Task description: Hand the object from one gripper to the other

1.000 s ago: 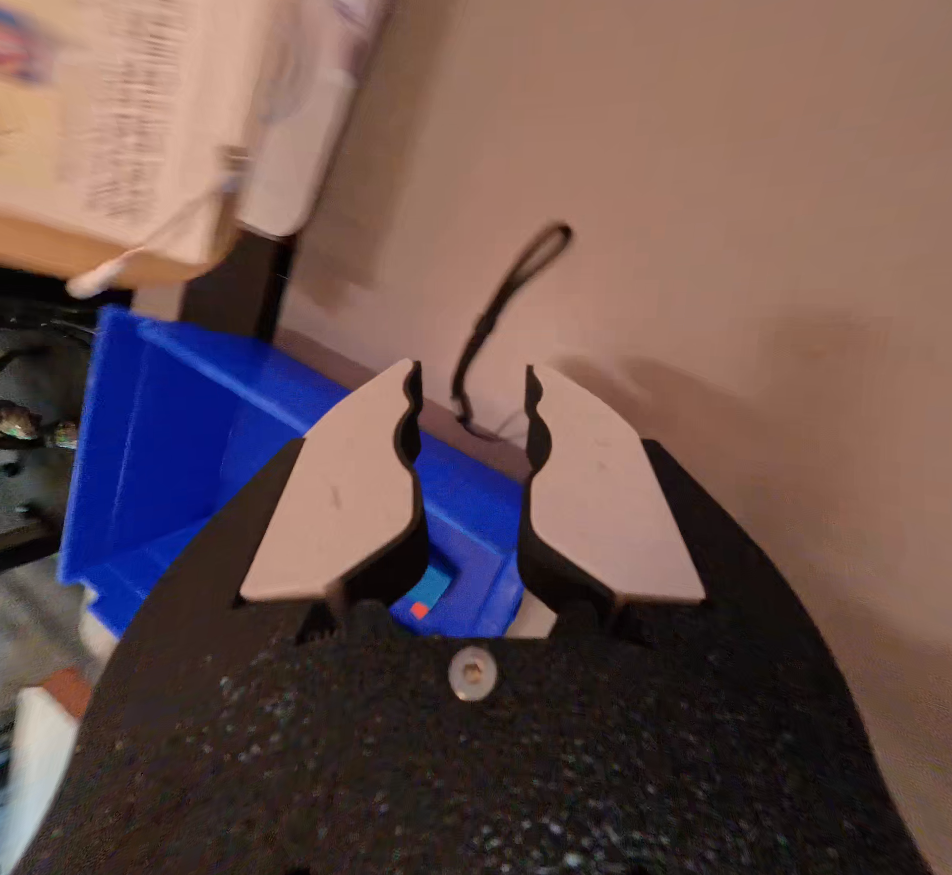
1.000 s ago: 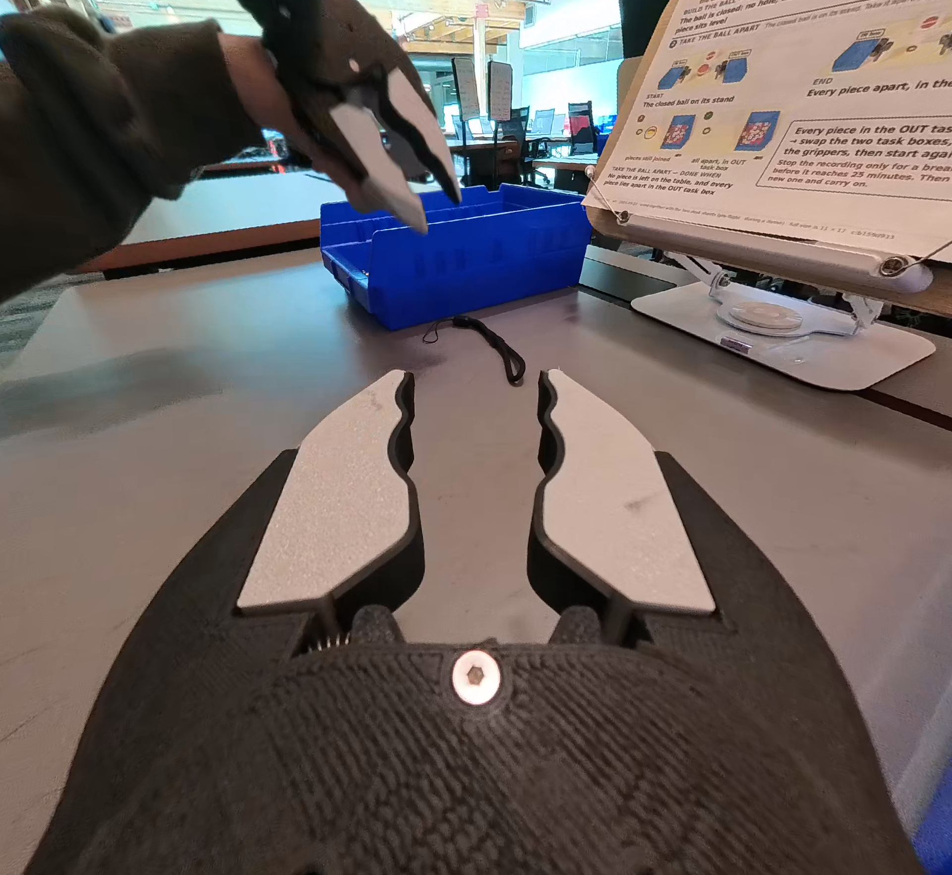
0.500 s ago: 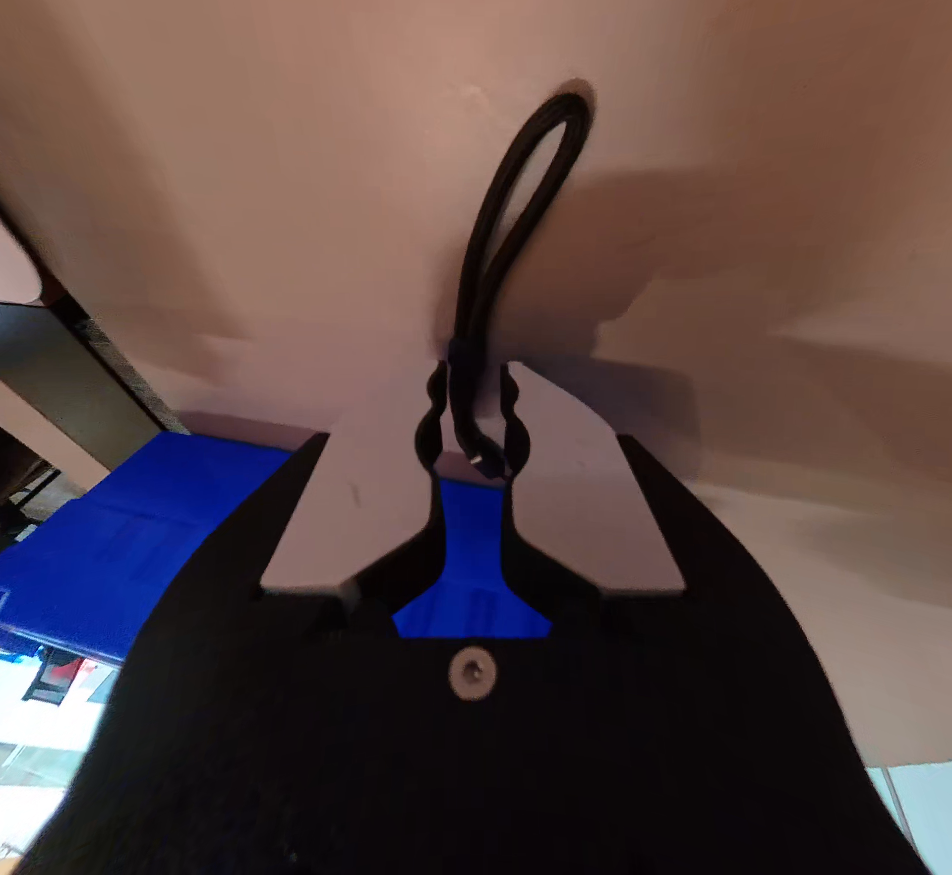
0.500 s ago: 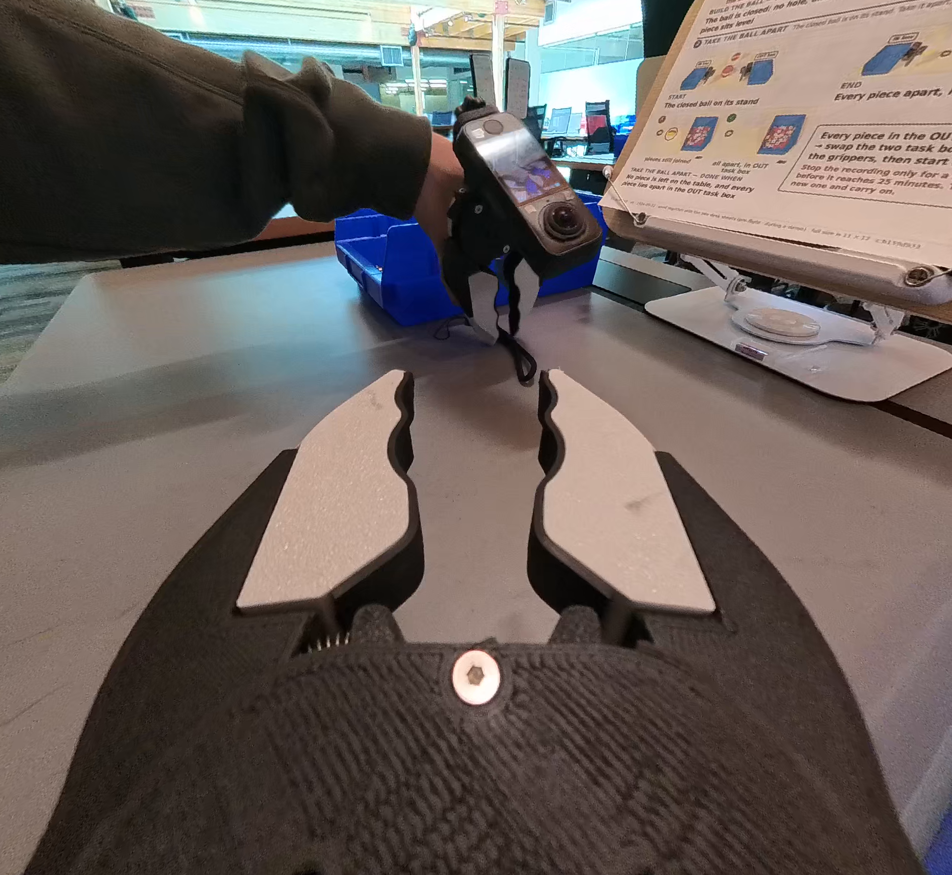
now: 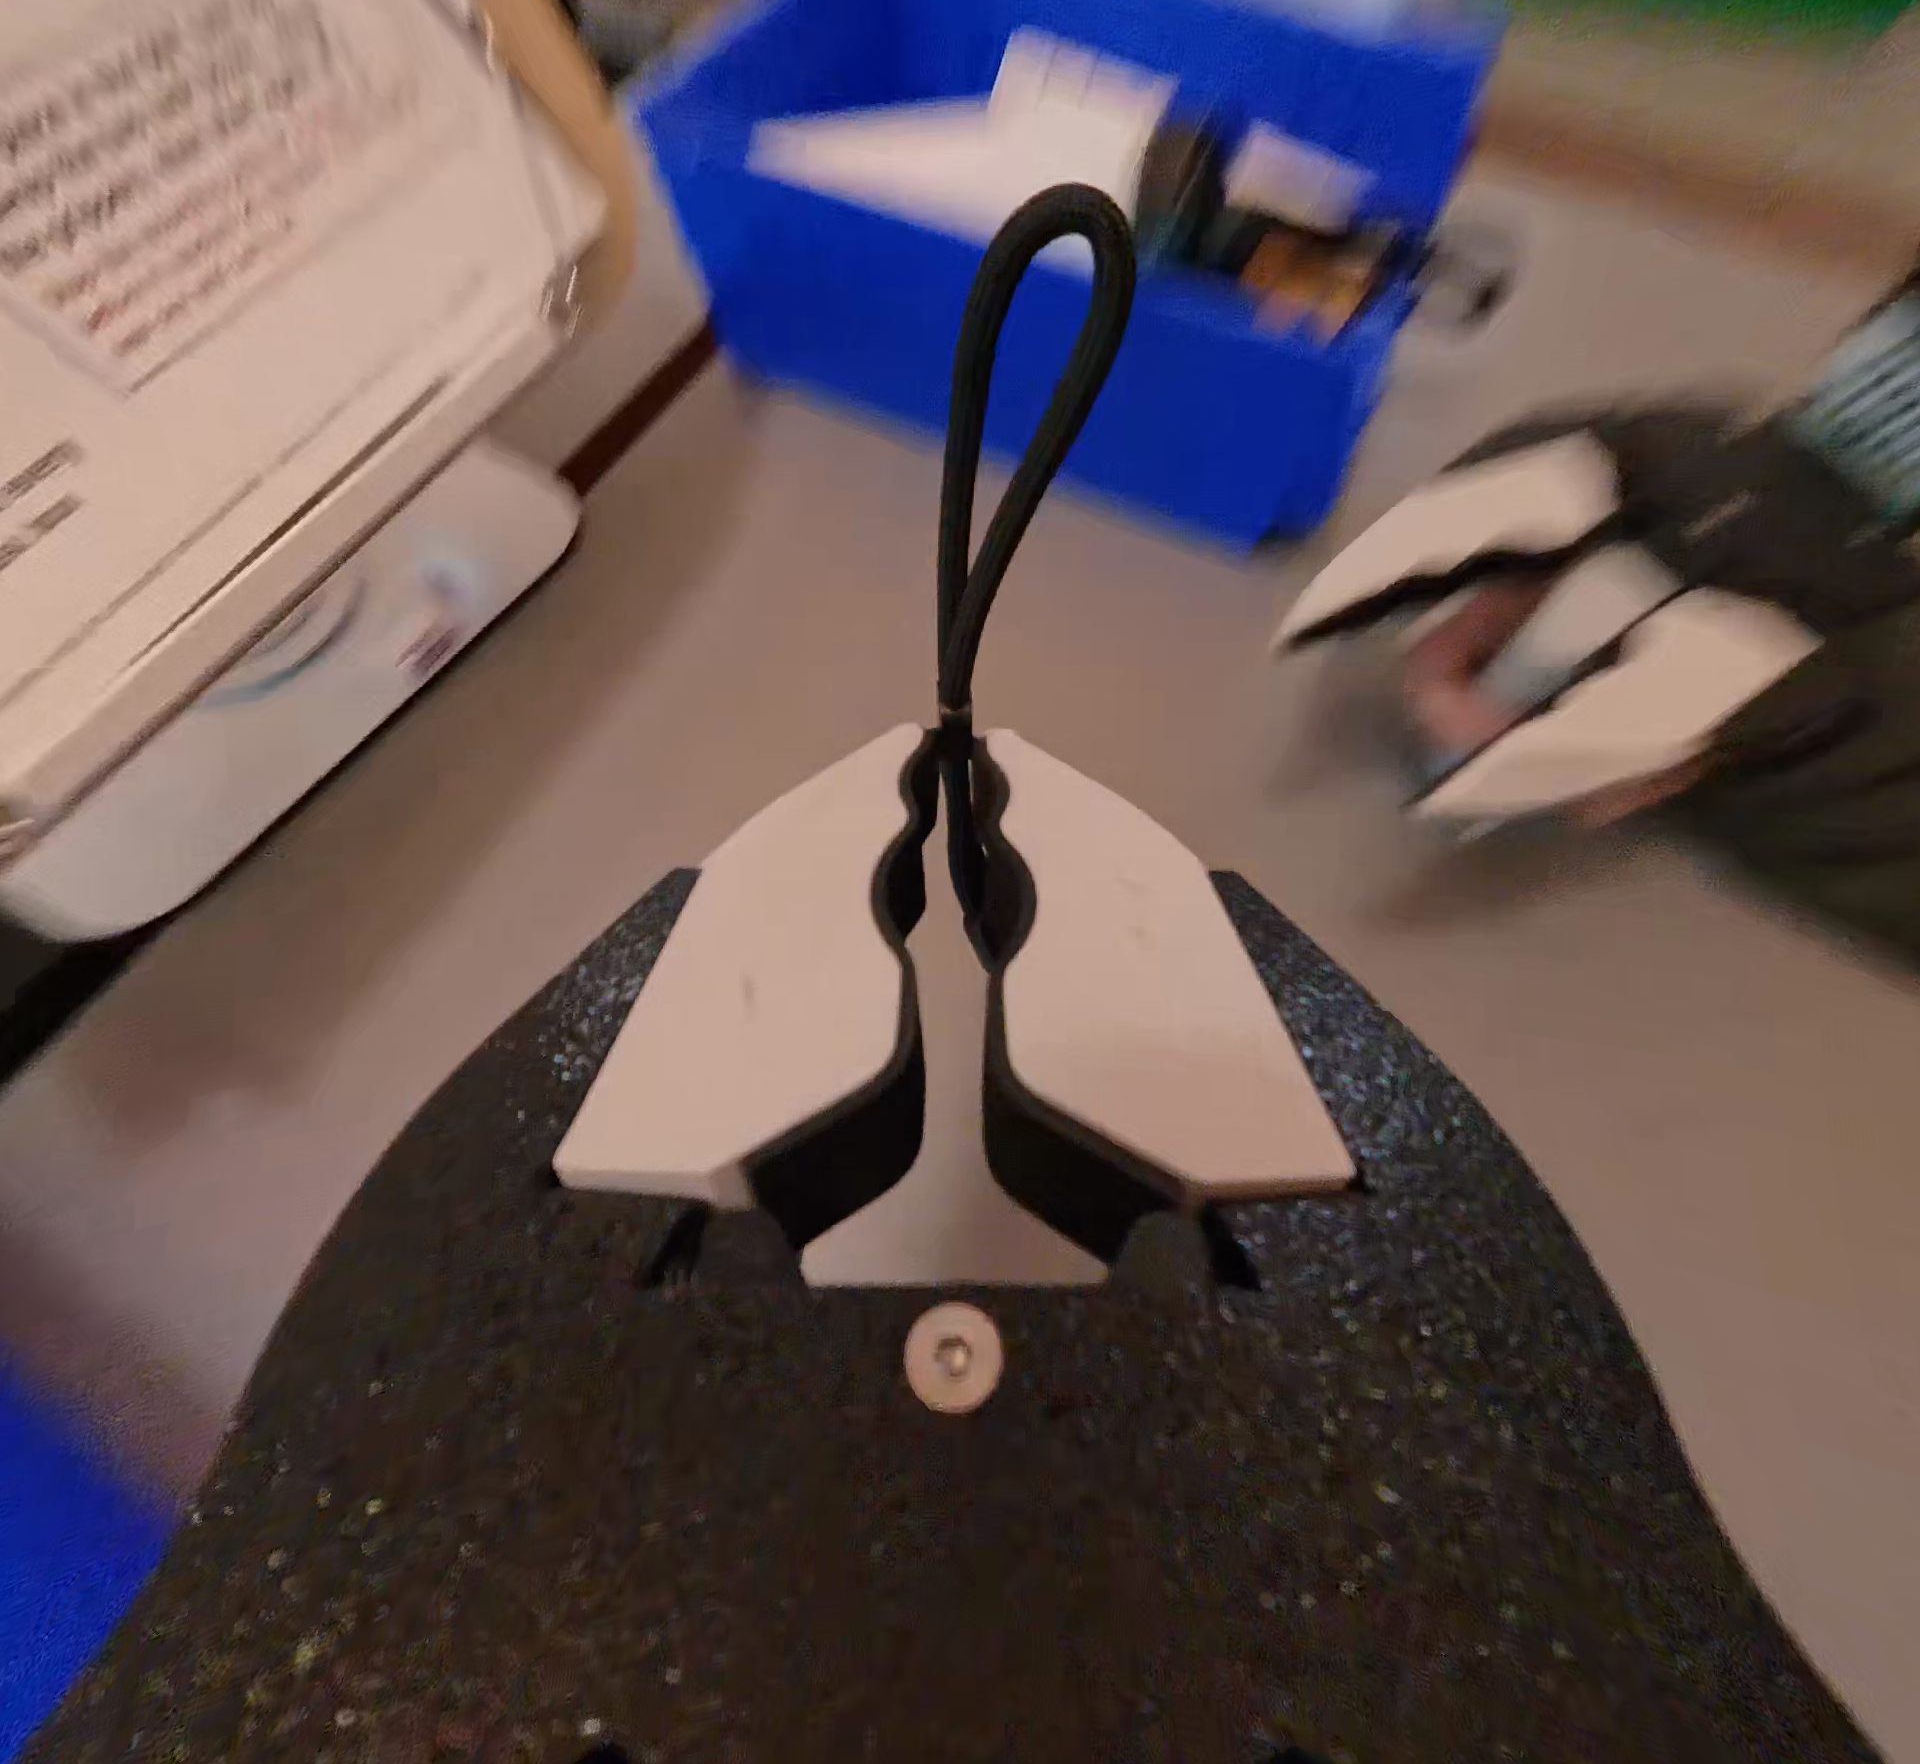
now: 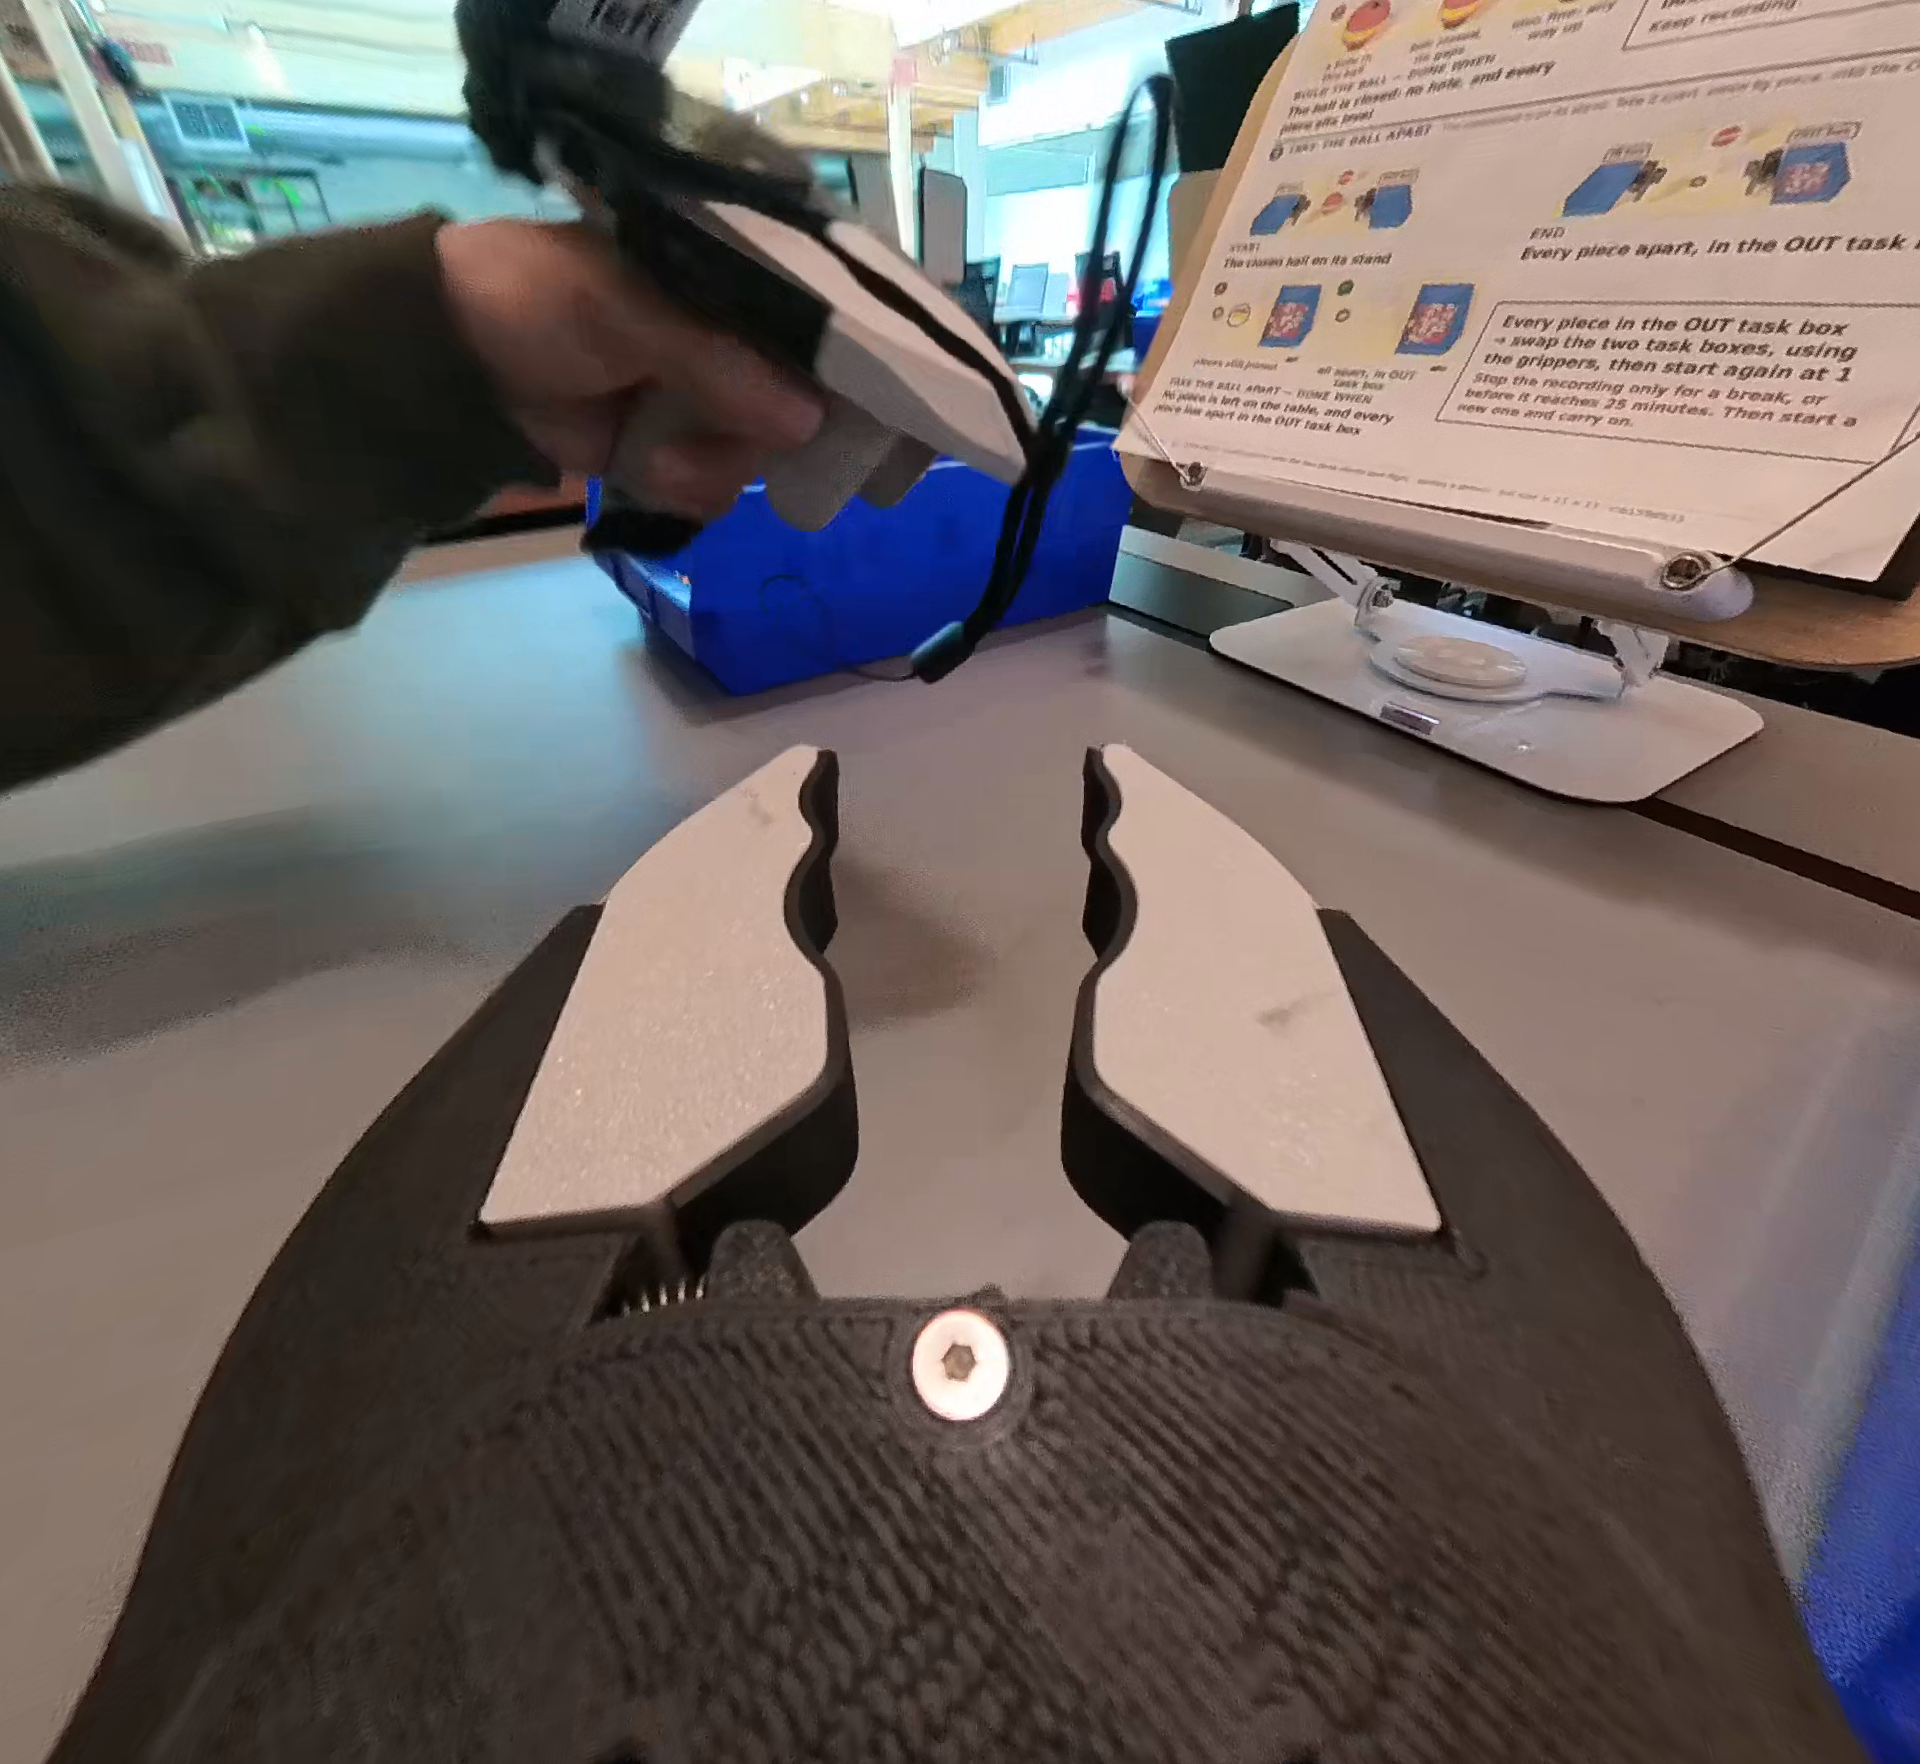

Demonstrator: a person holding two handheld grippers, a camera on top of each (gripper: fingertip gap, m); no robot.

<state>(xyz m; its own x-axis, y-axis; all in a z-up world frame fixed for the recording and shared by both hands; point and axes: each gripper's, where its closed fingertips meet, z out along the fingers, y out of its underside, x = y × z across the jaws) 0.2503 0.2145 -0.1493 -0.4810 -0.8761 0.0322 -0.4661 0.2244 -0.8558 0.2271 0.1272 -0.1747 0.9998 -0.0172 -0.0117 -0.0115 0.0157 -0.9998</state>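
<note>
My left gripper [image 5: 951,738] is shut on a black cord loop [image 5: 954,644], which sticks out past the tips. In the right wrist view the left gripper [image 6: 1018,457] is held in the air above the grey table [image 6: 416,779]. The cord [image 6: 940,649] runs through its tips, looping up and hanging down to a small toggle just above the table. My right gripper [image 6: 956,758] is open and empty, low over the table, nearer than the cord and below it. It also shows, blurred, in the left wrist view [image 5: 1351,722], to the right of the cord.
A blue bin [image 6: 883,592] stands on the table behind the cord; another blue bin [image 5: 1039,343] holds white and dark items. An instruction sheet on a tilted stand [image 6: 1558,260] with a white base [image 6: 1507,706] is at the right. A sleeved arm [image 6: 208,467] reaches in from the left.
My left gripper came down on the cord on the table, shut on it and has lifted it up into the air. My right gripper has stayed open and nearly still.
</note>
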